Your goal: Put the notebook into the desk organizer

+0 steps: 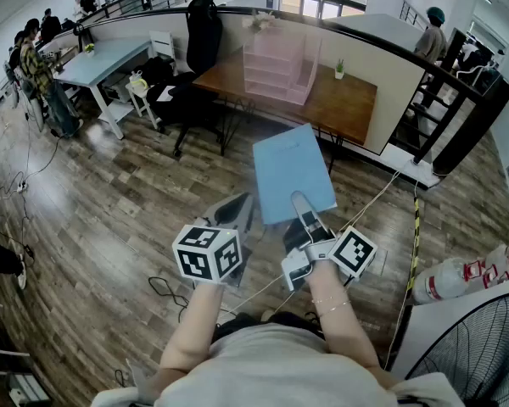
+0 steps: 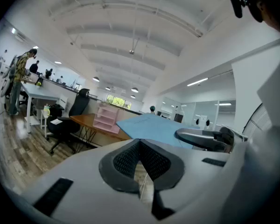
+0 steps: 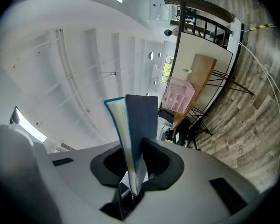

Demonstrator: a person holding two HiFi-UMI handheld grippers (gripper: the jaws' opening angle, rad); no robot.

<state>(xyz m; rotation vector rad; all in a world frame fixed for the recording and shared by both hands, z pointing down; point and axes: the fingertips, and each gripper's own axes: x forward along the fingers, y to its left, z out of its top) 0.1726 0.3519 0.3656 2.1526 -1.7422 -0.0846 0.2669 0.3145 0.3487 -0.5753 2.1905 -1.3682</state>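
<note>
My right gripper (image 1: 301,202) is shut on a light blue notebook (image 1: 293,172), which I hold up in the air, well short of the table. In the right gripper view the notebook (image 3: 137,125) stands edge-on between the pads, which press on its lower end. The pink desk organizer (image 1: 280,66) stands on the brown wooden table (image 1: 348,100) further ahead, and appears again as the organizer (image 3: 178,94) in the right gripper view. My left gripper (image 1: 236,209) hovers to the left of the notebook, its pads (image 2: 130,160) together with nothing between them.
A black office chair (image 1: 199,36) stands at the table's left end. A pale blue desk (image 1: 102,58) and several people are at the far left. A dark railing (image 1: 458,83) runs at the right, a fan (image 1: 483,354) is at the bottom right, and cables lie on the wood floor.
</note>
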